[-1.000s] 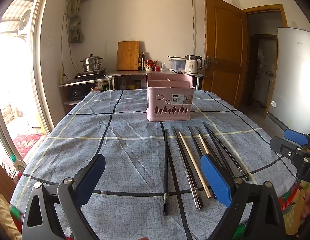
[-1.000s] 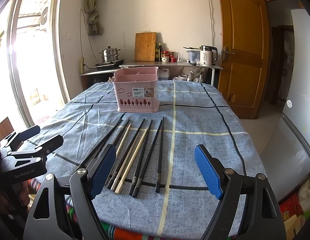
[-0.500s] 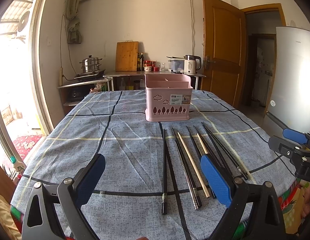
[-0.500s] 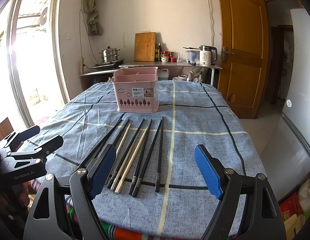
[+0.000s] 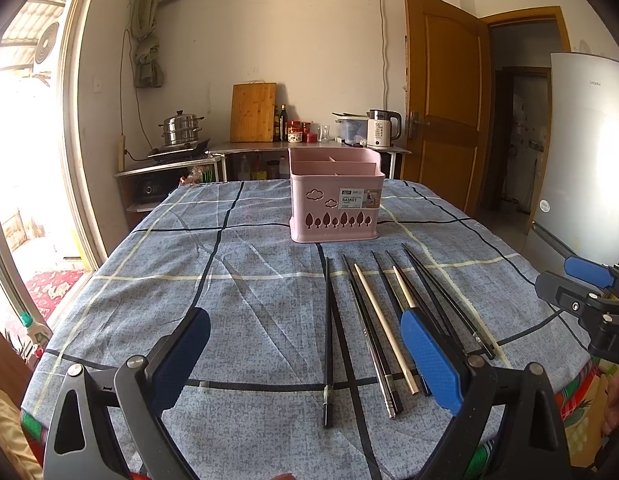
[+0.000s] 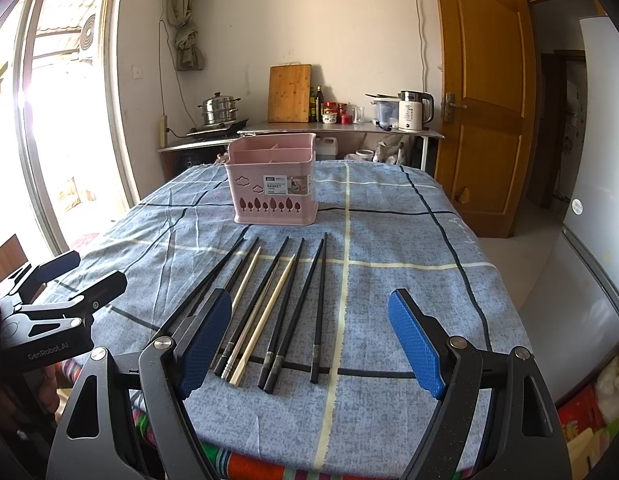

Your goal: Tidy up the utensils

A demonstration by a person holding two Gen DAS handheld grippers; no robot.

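Both grippers hang above the near edge of the table (image 5: 109, 280), and neither one has anything in it. The left gripper (image 5: 305, 356) is spread wide, its blue pads (image 5: 429, 364) well apart with only tablecloth and chopstick ends showing between them. The right gripper (image 6: 309, 340) is just as wide open, jaws parted and bare, with the chopstick handles lying below the gap.

The chopsticks (image 6: 277, 308) lie loose on the blue checked tablecloth (image 6: 389, 240) in a rough fan, tips pointing toward the far side, handles toward the cameras. Most are black; 2 pale ones (image 5: 385, 324) sit among them (the light wood stands out clearly against the cloth). In the left wrist view 1 black chopstick (image 5: 328, 332) lies a little apart on the left of the group, straight along a dark line of the cloth.

Beyond the tips stands the pink utensil basket (image 5: 335, 196), upright, divided into compartments, a label on its front and tree-shaped cutouts along its base. Nothing sticks up out of it. It stands near the chopstick tips but clear of them.

Behind the table, a counter carries a steamer pot (image 6: 219, 108), a wooden cutting board (image 6: 289, 92) leaning on the wall, and a white kettle (image 6: 413, 114).
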